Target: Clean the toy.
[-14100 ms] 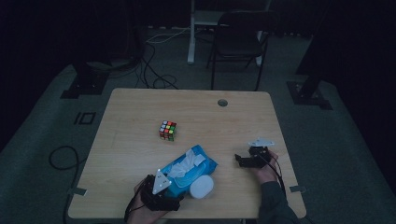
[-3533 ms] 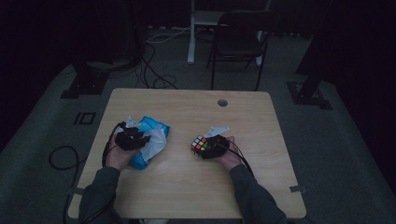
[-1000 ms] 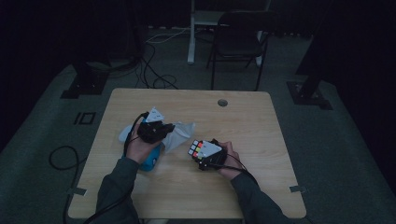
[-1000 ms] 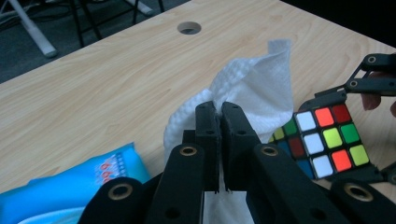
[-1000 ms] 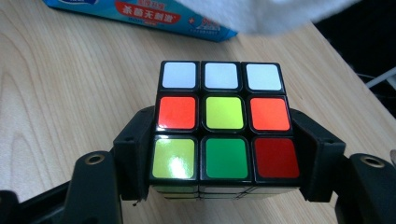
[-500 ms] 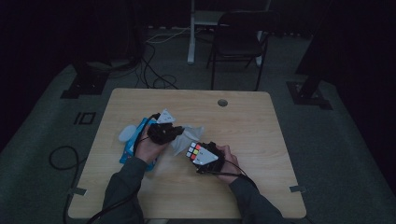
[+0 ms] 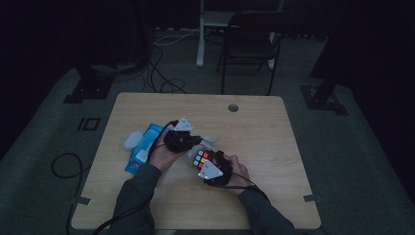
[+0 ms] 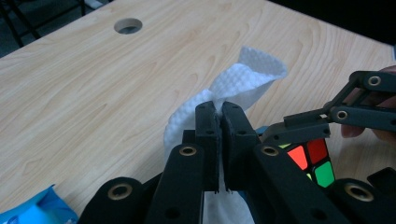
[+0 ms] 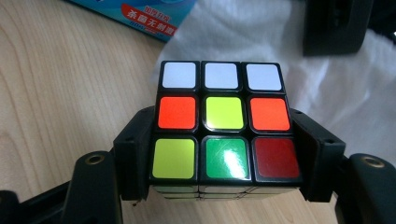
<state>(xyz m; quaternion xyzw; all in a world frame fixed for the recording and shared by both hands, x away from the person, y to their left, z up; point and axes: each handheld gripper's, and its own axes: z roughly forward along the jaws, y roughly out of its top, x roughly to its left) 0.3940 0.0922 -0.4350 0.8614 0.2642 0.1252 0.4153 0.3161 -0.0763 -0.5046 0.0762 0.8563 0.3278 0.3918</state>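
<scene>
The cube (image 9: 223, 125) sits clamped between the jaws of my right hand-held gripper (image 7: 209, 169), raised just off the surface (image 7: 274, 147), its white, orange and green stickers facing the camera. Just beside it hangs the white wipe (image 8: 233, 86), pinched by my left hand-held gripper (image 8: 220, 122), whose jaws are pressed fully together on the fabric. To wipe well, I judge I should drape the loose flap flat over one face and drag across it while the right grip holds firm. Both forearms come in from below, hands converging mid-surface, left gripper angled toward the cube. The blue wipes pack (image 7: 142, 149) lies behind the left hand.
</scene>
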